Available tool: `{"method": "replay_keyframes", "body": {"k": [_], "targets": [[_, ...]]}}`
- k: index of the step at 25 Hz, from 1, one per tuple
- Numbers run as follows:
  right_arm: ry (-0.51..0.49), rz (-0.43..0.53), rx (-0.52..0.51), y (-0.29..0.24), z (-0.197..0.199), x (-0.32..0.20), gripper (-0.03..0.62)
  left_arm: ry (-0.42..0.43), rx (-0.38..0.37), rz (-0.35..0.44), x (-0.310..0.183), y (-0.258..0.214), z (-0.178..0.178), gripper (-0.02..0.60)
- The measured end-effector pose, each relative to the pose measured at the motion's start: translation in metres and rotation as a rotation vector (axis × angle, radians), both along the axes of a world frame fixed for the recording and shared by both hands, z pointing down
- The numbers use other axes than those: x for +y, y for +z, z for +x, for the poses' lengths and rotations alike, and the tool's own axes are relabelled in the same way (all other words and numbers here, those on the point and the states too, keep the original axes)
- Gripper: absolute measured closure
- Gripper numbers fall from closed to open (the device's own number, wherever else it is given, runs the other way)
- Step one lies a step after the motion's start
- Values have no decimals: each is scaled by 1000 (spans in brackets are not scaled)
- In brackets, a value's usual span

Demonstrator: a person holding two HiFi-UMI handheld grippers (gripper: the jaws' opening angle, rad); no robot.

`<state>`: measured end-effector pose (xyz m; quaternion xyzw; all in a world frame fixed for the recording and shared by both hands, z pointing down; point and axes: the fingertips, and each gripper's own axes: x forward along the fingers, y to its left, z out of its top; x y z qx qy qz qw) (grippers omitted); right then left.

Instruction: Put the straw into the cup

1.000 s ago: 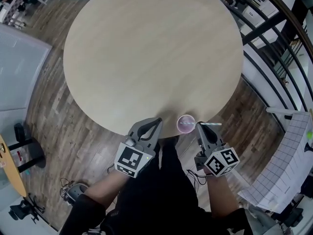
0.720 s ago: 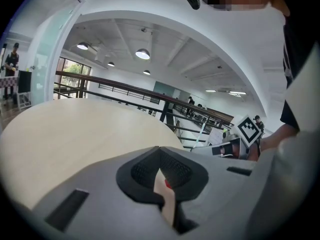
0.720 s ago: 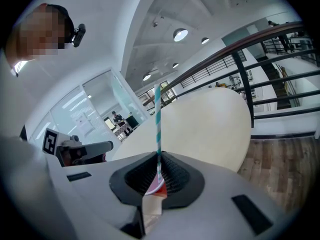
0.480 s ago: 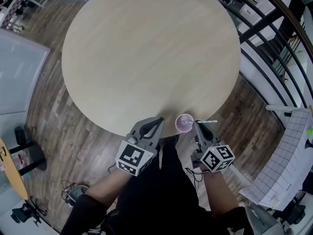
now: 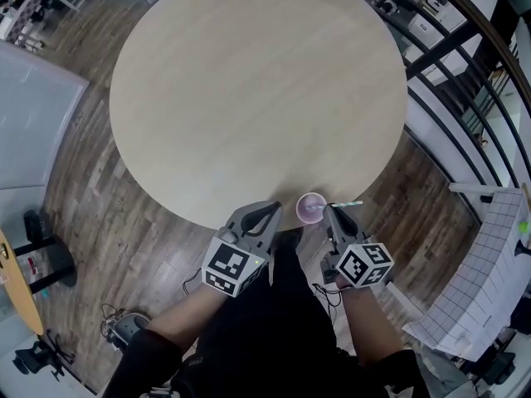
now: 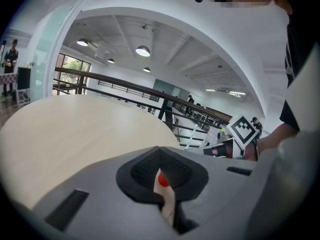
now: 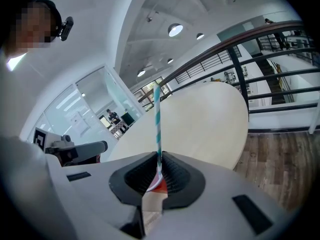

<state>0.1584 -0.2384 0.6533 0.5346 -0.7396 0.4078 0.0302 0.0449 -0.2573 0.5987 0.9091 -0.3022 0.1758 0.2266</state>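
Right gripper (image 5: 327,211) is pinching the striped straw (image 5: 346,204) by its end and has been creeping left, closing on the cup (image 5: 311,208) at the table (image 5: 249,98) edge. The straw is still sticking out sideways, outside the rim, so insertion is still pending. Left gripper (image 5: 267,212) is idling beside the cup, jaws pressed together, empty.

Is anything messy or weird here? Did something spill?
Nothing has spilled. The only odd bit: the cup stands right by the near edge of the table, where a bump might tip it off. The striped straw is clamped in the right gripper beside the cup, not in it.
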Motion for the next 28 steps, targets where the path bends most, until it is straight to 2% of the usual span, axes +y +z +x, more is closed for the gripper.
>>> {"method": "replay_keyframes", "body": {"k": [16, 22, 28], "targets": [[12, 37, -20, -30, 8, 21, 554, 2, -20, 30, 17, -17, 0, 575], [-11, 103, -21, -59, 21, 23, 554, -41, -27, 94, 20, -43, 2, 575], [-46, 187, -19, -99, 30, 33, 554, -92, -22, 176, 37, -89, -3, 575]]}}
